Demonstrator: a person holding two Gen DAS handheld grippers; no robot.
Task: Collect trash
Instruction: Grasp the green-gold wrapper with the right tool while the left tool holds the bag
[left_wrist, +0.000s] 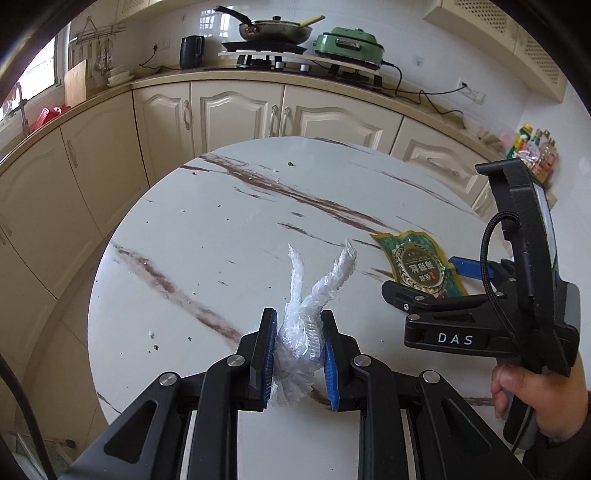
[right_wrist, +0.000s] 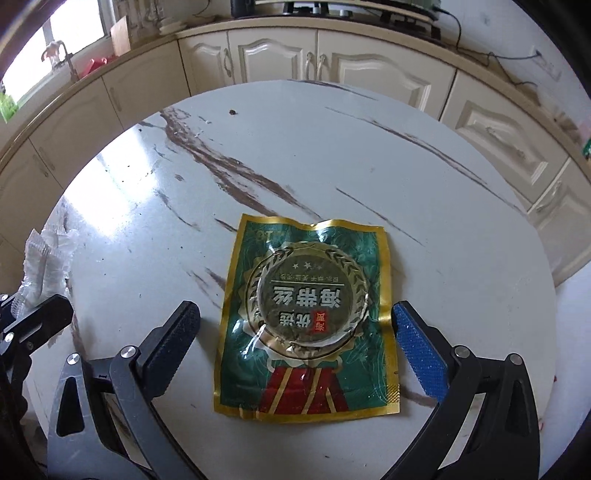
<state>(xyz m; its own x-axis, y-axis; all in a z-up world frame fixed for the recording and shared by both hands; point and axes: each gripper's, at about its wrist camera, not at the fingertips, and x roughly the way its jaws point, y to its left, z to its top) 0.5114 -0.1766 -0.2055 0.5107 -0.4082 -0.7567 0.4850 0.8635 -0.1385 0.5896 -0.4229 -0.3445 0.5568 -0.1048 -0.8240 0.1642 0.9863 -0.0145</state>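
My left gripper (left_wrist: 298, 350) is shut on a crumpled clear plastic wrapper (left_wrist: 314, 295), whose two ends stick up above the round marble table (left_wrist: 207, 236). The wrapper also shows at the left edge of the right wrist view (right_wrist: 44, 262). A flat green and gold food packet (right_wrist: 306, 314) lies on the table. My right gripper (right_wrist: 295, 332) is open, its jaws either side of the packet, just above it. In the left wrist view the packet (left_wrist: 417, 262) lies to the right, under the right gripper (left_wrist: 424, 291).
Small crumbs and dark specks (left_wrist: 153, 341) lie on the table. Cream kitchen cabinets (left_wrist: 236, 110) curve behind it, with a hob, frying pan (left_wrist: 273, 29), green cooker (left_wrist: 347, 42) and black kettle (left_wrist: 191, 51) on the counter.
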